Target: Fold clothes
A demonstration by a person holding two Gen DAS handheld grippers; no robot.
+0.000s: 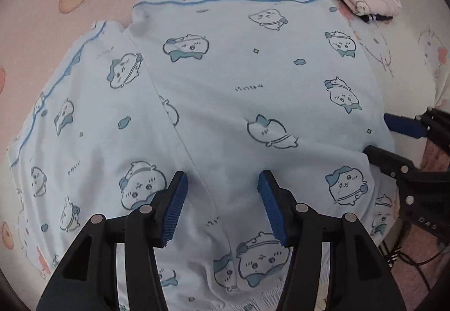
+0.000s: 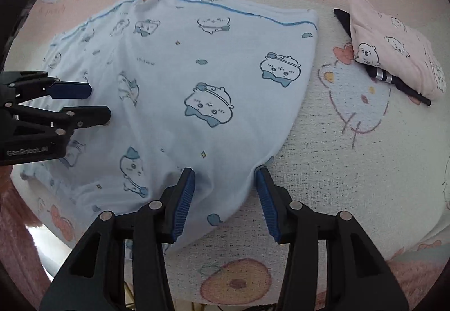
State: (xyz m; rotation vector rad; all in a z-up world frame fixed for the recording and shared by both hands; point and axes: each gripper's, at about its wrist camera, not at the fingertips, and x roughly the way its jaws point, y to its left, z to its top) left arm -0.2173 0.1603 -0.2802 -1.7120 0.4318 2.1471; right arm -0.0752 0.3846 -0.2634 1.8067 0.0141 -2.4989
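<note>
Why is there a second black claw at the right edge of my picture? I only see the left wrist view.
Observer: That is the right gripper. It is open and straddles the near right corner of the light blue pyjama bottoms, with one blue pad over the cloth and the other over the bare bedsheet.
Operator: And how does my own claw look from over there?
Observer: The left gripper comes in from the left, open, over the left part of the pyjama bottoms. Its body carries the lettering GenRobot.AI.
</note>
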